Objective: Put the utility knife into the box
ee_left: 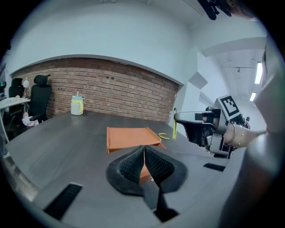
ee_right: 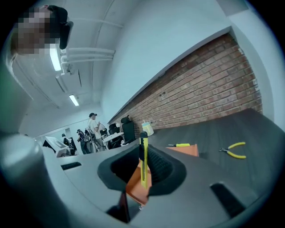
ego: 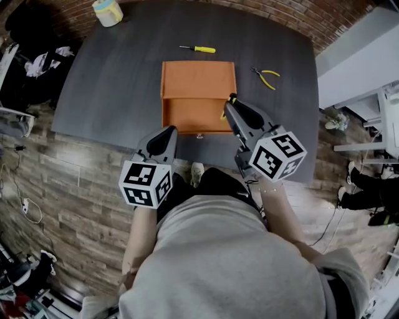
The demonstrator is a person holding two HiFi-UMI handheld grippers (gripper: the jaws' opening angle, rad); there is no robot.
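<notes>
Brick wall [ee_left: 111,93] and wood-plank floor frame a dark grey counter [ego: 112,75] that carries one open orange box [ego: 198,93], one yellow-handled screwdriver [ego: 198,48], one pair of yellow-handled pliers [ego: 267,77] and one pale yellow container [ego: 107,11].

The left gripper [ee_left: 144,151] has its jaws pressed together with nothing between them. The box lies just ahead of them, the container far ahead and to their left.

The right gripper [ego: 231,101] has its jaws pinching the one yellow utility knife [ee_right: 144,164], which stands upright between the pads and rises above the jaw tips. The box's orange edge shows directly below and beyond these jaws, with the screwdriver past it and the pliers off to their right.

Only the head view shows both grippers together: the left jaws sit by the box's near left corner and the right jaws over its near right side. There the knife is only a sliver of yellow. Only the right gripper view shows several people [ee_right: 93,129] standing far beyond its jaws. The left gripper view alone shows office chairs [ee_left: 40,95] by the wall.
</notes>
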